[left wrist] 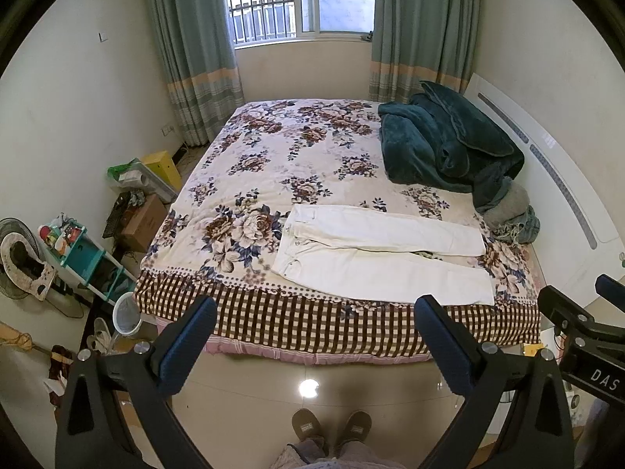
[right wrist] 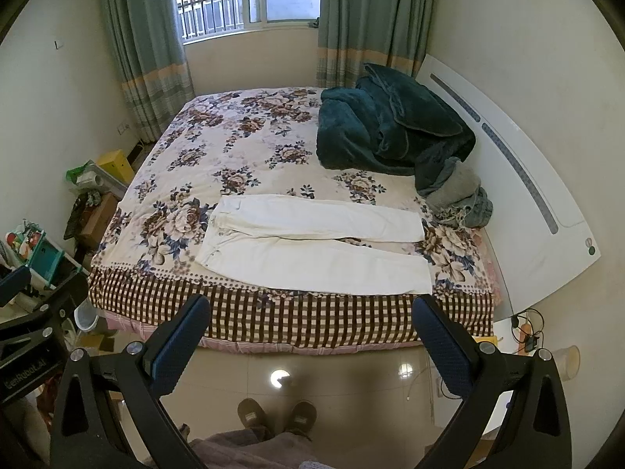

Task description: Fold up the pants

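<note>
While both grippers, left (left wrist: 314, 312) and right (right wrist: 310, 310), are held apart and empty, white pants (left wrist: 381, 252) are seen flat on bed (left wrist: 250, 316); the socket (right wrist: 527, 328) is shown by right view only.

White pants (left wrist: 384, 252) ahead of the jaws, on a cream bedspread (left wrist: 273, 164) with brown-blue florals and a brown-white check border. Dark teal blanket (left wrist: 445, 144) beyond right jaw, grey-green curtains (left wrist: 187, 39) with tan band; gripper pads (left wrist: 187, 348) blue, frames black.
</note>
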### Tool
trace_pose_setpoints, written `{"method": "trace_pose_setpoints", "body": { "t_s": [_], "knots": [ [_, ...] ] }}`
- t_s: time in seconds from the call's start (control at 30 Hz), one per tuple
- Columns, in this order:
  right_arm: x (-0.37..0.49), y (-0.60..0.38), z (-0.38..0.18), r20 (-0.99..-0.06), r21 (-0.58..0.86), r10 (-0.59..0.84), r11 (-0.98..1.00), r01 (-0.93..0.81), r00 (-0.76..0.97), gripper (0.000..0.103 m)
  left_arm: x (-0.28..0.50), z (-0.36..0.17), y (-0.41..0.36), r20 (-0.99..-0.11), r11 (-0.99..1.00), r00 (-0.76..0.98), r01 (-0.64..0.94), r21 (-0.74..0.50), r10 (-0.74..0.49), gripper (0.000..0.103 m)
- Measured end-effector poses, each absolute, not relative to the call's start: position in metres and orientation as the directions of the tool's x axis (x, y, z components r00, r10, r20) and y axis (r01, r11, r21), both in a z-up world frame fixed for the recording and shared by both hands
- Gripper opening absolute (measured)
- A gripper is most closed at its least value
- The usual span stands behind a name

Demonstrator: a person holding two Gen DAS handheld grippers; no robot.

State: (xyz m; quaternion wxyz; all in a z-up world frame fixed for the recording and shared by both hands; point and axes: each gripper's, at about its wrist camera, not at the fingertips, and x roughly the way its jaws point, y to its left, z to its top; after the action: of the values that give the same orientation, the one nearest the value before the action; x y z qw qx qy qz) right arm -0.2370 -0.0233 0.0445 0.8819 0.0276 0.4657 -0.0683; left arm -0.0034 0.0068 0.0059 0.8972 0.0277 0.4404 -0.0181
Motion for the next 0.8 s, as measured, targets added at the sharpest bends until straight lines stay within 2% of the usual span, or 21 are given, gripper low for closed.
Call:
{"method": "trace_pose_setpoints", "body": {
  "t_s": [0.8],
  "knots": [
    [-0.228, -0.010, 0.068, -0.822, -0.011, -0.081, 0.992, 0.126, 0.564, 0.103, -0.006, 0.009, 0.013, -0.786, 0.998, 0.619, 0.054, 0.034, -0.006, 0.103]
  ]
}}
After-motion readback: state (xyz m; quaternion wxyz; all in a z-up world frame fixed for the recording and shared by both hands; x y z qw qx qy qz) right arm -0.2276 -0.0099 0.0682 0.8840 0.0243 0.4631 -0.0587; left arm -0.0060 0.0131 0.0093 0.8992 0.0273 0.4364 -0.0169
